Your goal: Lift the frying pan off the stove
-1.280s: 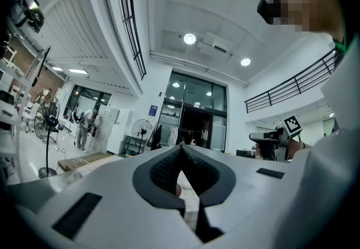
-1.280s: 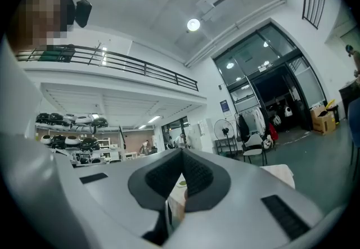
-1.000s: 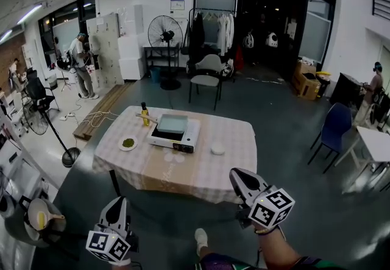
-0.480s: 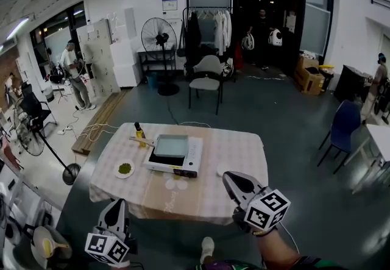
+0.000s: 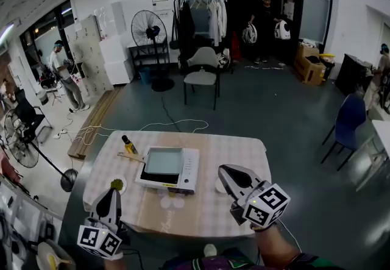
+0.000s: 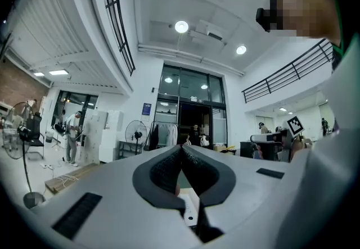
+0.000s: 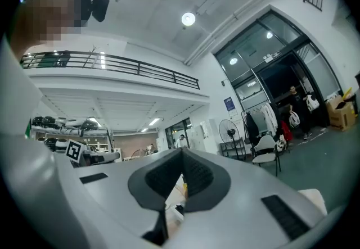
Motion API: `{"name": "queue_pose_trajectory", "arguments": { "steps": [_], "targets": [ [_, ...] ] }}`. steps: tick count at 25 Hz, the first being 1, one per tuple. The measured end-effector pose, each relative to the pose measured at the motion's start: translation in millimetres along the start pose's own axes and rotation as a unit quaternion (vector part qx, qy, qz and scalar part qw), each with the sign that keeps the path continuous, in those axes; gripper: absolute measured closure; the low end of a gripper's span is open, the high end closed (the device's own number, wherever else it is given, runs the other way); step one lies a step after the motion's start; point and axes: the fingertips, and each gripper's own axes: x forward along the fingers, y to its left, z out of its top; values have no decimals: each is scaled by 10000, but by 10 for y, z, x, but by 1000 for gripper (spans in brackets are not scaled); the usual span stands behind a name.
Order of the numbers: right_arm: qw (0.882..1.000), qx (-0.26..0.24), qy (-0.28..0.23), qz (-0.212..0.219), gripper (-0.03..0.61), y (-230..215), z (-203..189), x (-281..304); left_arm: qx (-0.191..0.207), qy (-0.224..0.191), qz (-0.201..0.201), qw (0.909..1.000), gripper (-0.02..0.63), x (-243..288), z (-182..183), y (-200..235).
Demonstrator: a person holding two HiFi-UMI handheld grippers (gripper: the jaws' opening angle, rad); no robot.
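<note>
A shallow square grey frying pan (image 5: pixel 163 160) sits on a white portable stove (image 5: pixel 186 175) in the middle of a table with a checked cloth (image 5: pixel 234 214). In the head view my left gripper (image 5: pixel 113 193) is at the table's near left corner, short of the stove, jaws shut and empty. My right gripper (image 5: pixel 225 170) hovers over the table's near right part, beside the stove, also shut and empty. In the left gripper view the left gripper (image 6: pixel 180 149) has its pads together; in the right gripper view the right gripper (image 7: pixel 181 153) looks the same. Both point level, into the room.
A yellow oil bottle (image 5: pixel 128 144) and a wooden utensil (image 5: pixel 130 156) lie left of the stove, with a small dish of green stuff (image 5: pixel 116 185) nearer me. Beyond the table are a cable (image 5: pixel 164 125), a grey chair (image 5: pixel 200 74), a standing fan (image 5: pixel 148 31) and a blue chair (image 5: pixel 350 124).
The table and stove have come much closer and lower in the head view. Both grippers have travelled forward with me and now reach the table's near edge; both stay shut.
</note>
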Motion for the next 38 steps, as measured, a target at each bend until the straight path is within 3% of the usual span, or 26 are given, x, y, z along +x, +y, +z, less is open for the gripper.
{"name": "queue_pose_trajectory", "arguments": {
  "steps": [9, 16, 17, 21, 24, 28, 38],
  "targets": [
    [9997, -14, -48, -248, 571, -386, 22, 379, -11, 105, -423, 9991, 591, 840, -21, 283],
    [9986, -152, -67, -501, 571, -263, -74, 718, -87, 73, -1088, 9940, 585, 1138, -60, 630],
    [9985, -166, -54, -521, 571, -251, -100, 779, -41, 66, -1200, 9927, 561, 1169, -67, 670],
    [9980, -154, -38, -608, 571, -194, -160, 944, 319, 136, -1593, 9866, 338, 1274, -120, 753],
    [9976, -162, -43, -672, 571, -179, -156, 1046, 781, 292, -1691, 9821, 232, 1388, -176, 826],
    [9971, -125, -34, -753, 571, -167, -218, 1143, 1223, 466, -1804, 9748, 216, 1482, -292, 934],
    [9959, -130, 53, -895, 571, -36, -480, 1313, 1559, 1113, -2441, 9507, 216, 1658, -800, 1082]
  ]
}}
